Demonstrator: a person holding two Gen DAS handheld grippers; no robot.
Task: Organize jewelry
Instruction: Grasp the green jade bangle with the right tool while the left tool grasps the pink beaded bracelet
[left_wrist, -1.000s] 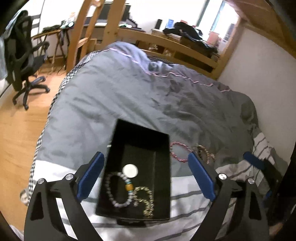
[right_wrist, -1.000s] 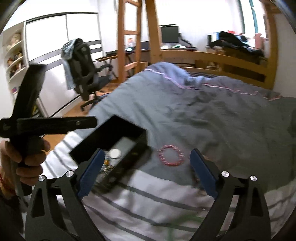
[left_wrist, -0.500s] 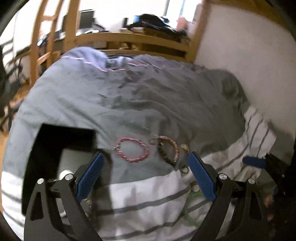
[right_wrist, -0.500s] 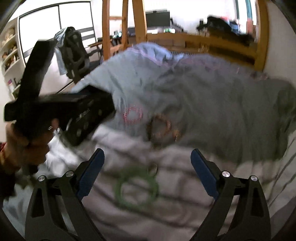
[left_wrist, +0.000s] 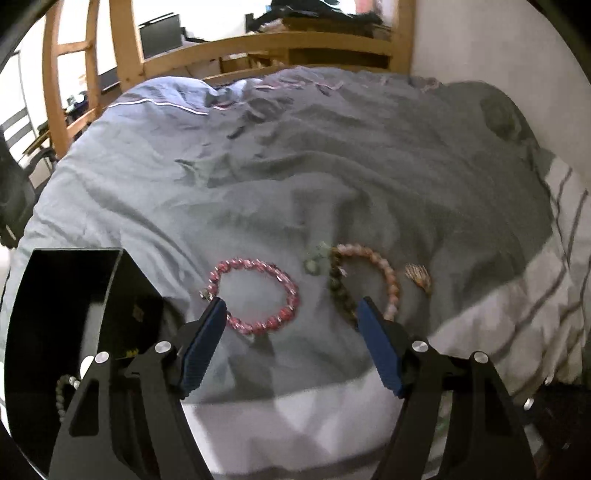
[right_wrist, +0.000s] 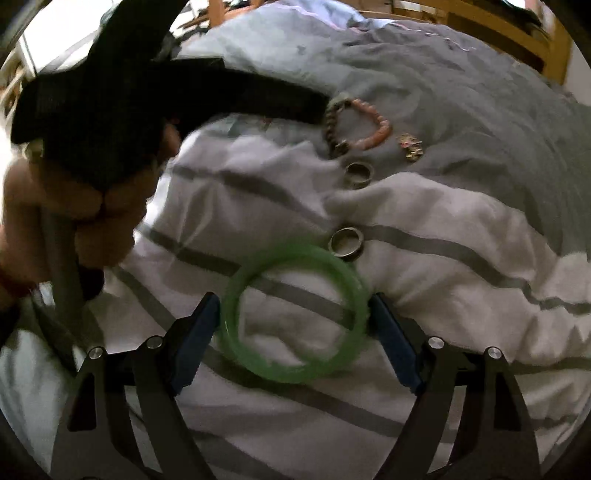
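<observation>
A black box on the bed holds a beaded bracelet. Left gripper closes, wide, around a pink bracelet. Only the right view shows the right gripper narrowing around a green bangle — pads not visibly pressing — beside two rings.

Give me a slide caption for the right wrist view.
Right tongs closing around a green bangle on the striped duvet.
</observation>
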